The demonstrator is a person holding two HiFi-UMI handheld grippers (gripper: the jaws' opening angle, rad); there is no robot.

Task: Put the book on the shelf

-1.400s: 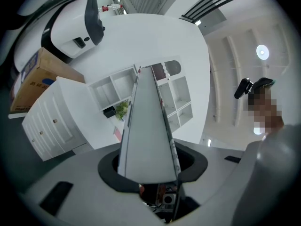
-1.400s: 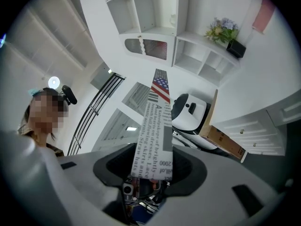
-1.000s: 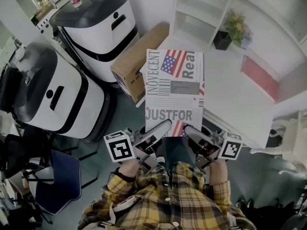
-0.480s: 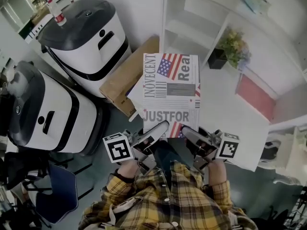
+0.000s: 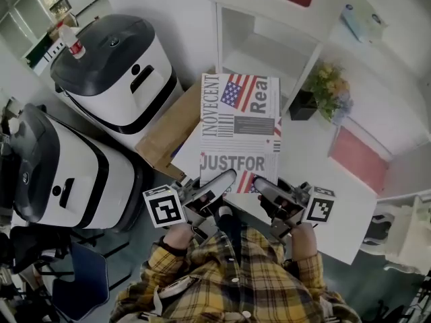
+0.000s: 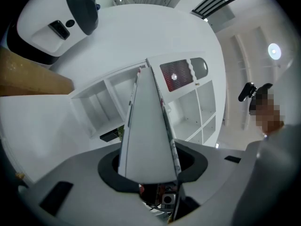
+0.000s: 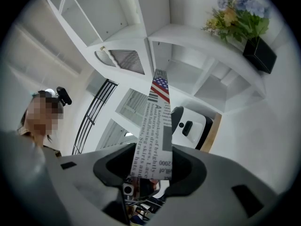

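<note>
The white shelf (image 5: 269, 42) is standing ahead of the person, its compartments opening toward the head view. Two white-and-black machines (image 5: 111, 69) are sitting to its left, one behind the other, and a cardboard box (image 5: 168, 136) is leaning between the nearer machine and the shelf.

The book (image 5: 239, 130) is being held up in the air in front of the shelf, clear of it, its cover with a flag and large print facing the head camera. Its lower edge is being gripped from both sides.

The left gripper (image 5: 219, 184) is clamping the book's lower left corner; in its own view the jaws are pressing on the book, seen edge-on and pointing toward the shelf. The right gripper (image 5: 266, 188) is clamping the lower right corner; its view shows the printed cover running up between the jaws.

A potted plant (image 5: 326, 89) is sitting on a shelf ledge to the right of the book. A bottle (image 5: 71, 40) with a red band is standing on the farther machine.
</note>
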